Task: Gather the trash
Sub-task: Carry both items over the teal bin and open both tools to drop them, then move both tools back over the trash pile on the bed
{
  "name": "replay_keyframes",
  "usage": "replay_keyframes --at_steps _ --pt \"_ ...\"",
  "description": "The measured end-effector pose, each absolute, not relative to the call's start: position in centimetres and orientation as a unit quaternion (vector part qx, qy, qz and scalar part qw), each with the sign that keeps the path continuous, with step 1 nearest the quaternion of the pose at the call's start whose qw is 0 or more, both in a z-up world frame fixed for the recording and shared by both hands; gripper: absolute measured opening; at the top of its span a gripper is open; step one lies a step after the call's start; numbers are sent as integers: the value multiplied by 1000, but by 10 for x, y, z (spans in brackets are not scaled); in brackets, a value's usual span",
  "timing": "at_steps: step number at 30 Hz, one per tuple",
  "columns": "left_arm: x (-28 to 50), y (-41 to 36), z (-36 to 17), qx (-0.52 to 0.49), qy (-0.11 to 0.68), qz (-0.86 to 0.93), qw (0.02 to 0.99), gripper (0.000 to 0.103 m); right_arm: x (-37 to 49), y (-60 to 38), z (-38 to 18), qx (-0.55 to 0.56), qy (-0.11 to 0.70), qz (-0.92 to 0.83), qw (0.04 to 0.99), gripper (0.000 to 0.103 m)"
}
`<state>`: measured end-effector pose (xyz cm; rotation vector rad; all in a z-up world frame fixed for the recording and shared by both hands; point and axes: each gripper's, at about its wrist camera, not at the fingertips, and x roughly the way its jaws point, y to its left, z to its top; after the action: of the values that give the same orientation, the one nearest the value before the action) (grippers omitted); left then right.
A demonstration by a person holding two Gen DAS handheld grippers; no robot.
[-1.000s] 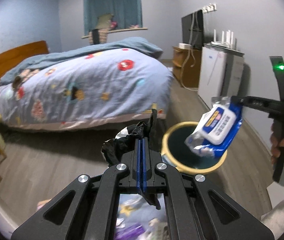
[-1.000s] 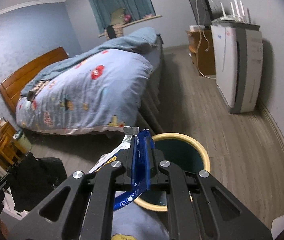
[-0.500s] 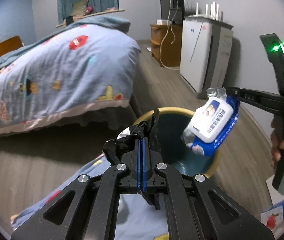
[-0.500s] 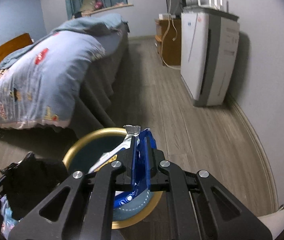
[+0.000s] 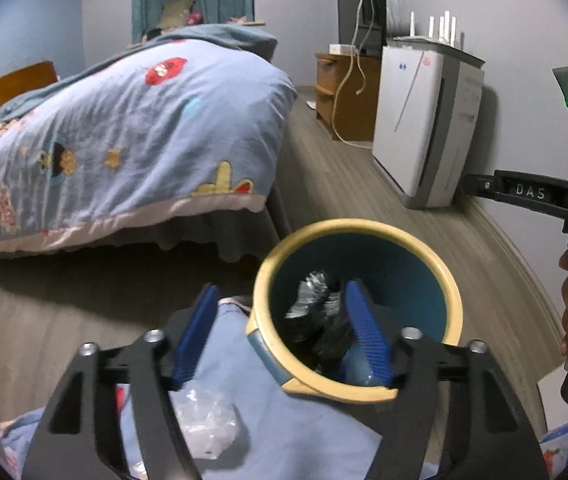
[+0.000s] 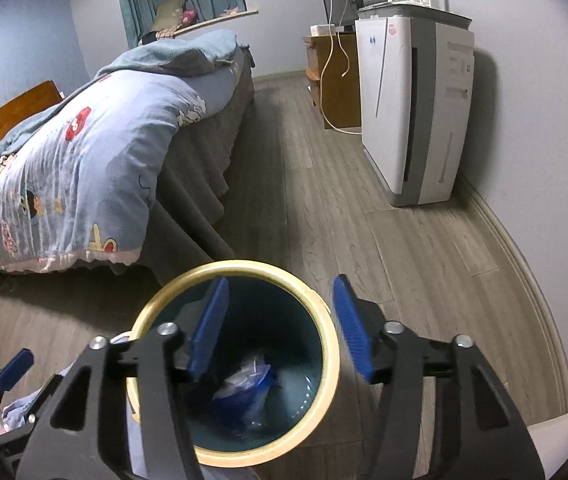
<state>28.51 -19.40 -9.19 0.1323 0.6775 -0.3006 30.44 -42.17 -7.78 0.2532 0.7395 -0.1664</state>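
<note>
Inside bin [image 6: 326, 316]: wipes pack [image 6: 249, 380], black bag [image 5: 324, 320], just dropped.

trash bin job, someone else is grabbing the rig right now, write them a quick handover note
Left gripper: open, jaws have just been opening, nothing held.
Right gripper: open over the bin, jaws have just been opening, nothing held.
Black bag: dropping into the bin.
Blue wipes pack: lying inside the bin.
Done: both pieces released into the bin.
Left: clear plastic wrapper on the blue cloth below the left gripper looks like the next pickup.
</note>
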Motion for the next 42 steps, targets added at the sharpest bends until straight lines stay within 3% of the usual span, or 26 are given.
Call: replay_keyframes --at_steps 2,7,19,27,35,42 --pt "280 -189 -87 59 325 -142 933 81 303 -419 -75 121 356 -78 923 63" --pt "264 -179 -73 63 307 -126 941 90 296 -412 -59 115 329 -66 935 98" --pt "196 -109 -14 54 267 -97 957 90 261 -361 -15 63 274 -20 960 97" --pt "138 -33 19 47 238 -51 969 90 222 -316 -7 98 288 22 952 97" --pt "101 27 18 26 226 2 974 90 191 -261 -21 78 316 62 944 97" --pt "108 68 -13 9 254 32 967 90 197 -233 -38 56 341 72 936 97"
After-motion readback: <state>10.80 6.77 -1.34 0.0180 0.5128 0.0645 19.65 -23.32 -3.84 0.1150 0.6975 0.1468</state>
